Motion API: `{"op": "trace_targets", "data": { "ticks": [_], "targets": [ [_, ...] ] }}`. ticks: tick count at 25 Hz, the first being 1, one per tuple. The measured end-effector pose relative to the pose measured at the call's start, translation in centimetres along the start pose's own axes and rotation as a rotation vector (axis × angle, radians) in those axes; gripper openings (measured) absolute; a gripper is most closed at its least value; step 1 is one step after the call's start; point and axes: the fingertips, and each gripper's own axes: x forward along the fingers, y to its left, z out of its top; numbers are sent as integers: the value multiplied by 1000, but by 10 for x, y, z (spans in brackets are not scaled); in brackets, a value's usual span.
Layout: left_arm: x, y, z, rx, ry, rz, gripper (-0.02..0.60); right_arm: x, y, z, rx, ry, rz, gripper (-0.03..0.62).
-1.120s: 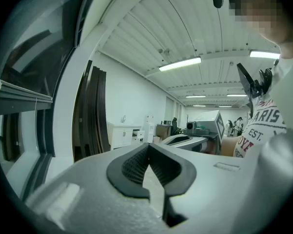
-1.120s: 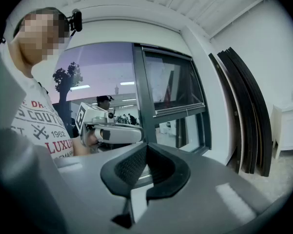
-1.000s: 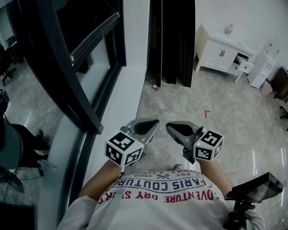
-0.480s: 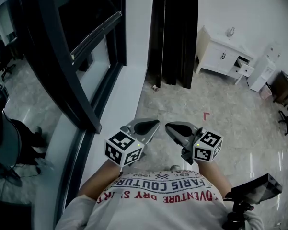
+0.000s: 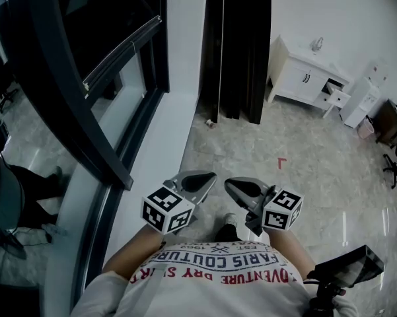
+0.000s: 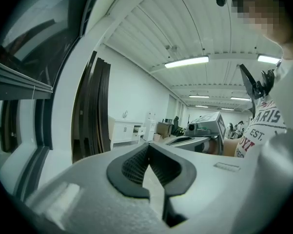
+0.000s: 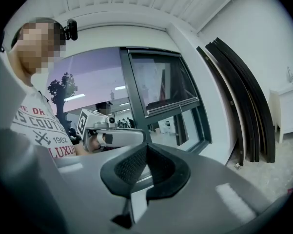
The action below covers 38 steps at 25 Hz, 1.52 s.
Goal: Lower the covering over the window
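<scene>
The blind sits bunched up in the far left window. It looks light and bendy, so I would gently pull its thin cord. The left gripper and right gripper are both squeezed together, with nothing in them.

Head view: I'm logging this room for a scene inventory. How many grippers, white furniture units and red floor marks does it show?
Grippers: 2 (left gripper, right gripper)
White furniture units: 2 (white cabinet, narrow white unit)
Red floor marks: 1
Total: 5
</scene>
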Motion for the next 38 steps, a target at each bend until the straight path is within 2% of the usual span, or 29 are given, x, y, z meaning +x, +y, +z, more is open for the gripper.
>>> {"op": "trace_targets", "data": {
  "ticks": [7, 12, 17, 24, 30, 38],
  "targets": [
    [54, 36, 0, -8, 17, 36, 2, 9, -72, 0, 20, 0, 14, 2],
    [102, 90, 7, -58, 30, 95, 2, 21, -147, 15, 67, -19, 27, 1],
    [177, 129, 32, -77, 20, 113, 2, 10, -225, 35, 49, -2, 23, 1],
    [267, 154, 83, -10, -3, 92, 2, -14, -319, 84, 21, -37, -8, 0],
    [290, 180, 101, 6, -16, 137, 2, -7, -355, 105, -7, -40, 28, 1],
    [289, 244, 103, -22, -21, 205, 2, 53, -381, 118, -11, -21, 99, 2]
  ]
}}
